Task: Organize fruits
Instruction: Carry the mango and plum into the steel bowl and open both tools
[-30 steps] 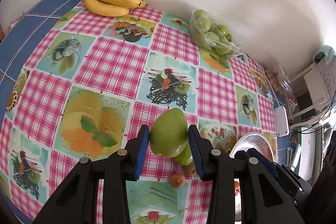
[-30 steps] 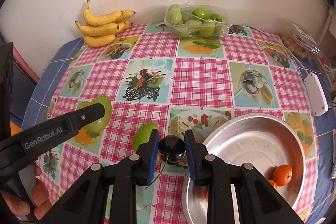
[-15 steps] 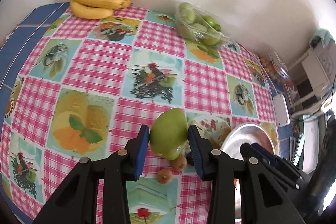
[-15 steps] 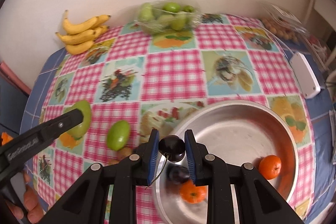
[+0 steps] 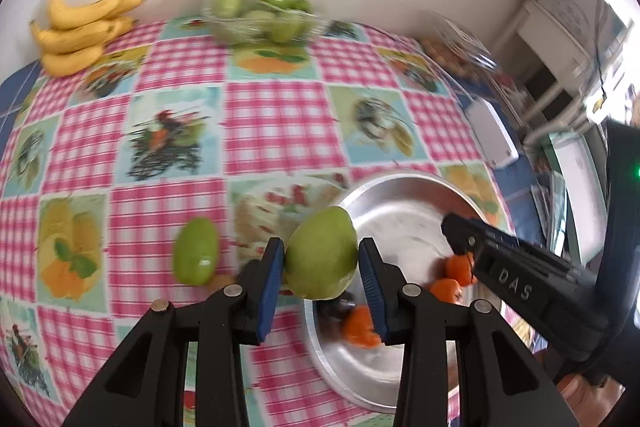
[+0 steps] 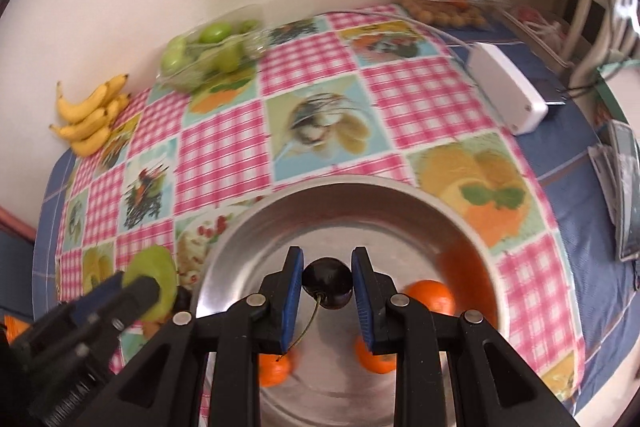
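Table under checked pink fruit-print cloth point(image 5: 280, 123). On it: bananas point(image 5: 80, 27) at 10 o'clock, bagged green fruit point(image 5: 260, 13) at 12, metal bowl point(image 5: 400, 195) at 4, loose green fruit point(image 5: 196, 251) at 7, white box point(image 5: 492, 135) at 2.

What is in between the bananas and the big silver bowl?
In the right wrist view, only the checked tablecloth lies between the bananas and the silver bowl; no fruit sits there. The green fruit tray lies off to the side.

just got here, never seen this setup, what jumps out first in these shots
Each gripper is carrying fruit over the metal bowl: the left gripper clamps a big green mango at the bowl's rim, and the right gripper pinches a dark cherry above the oranges inside.
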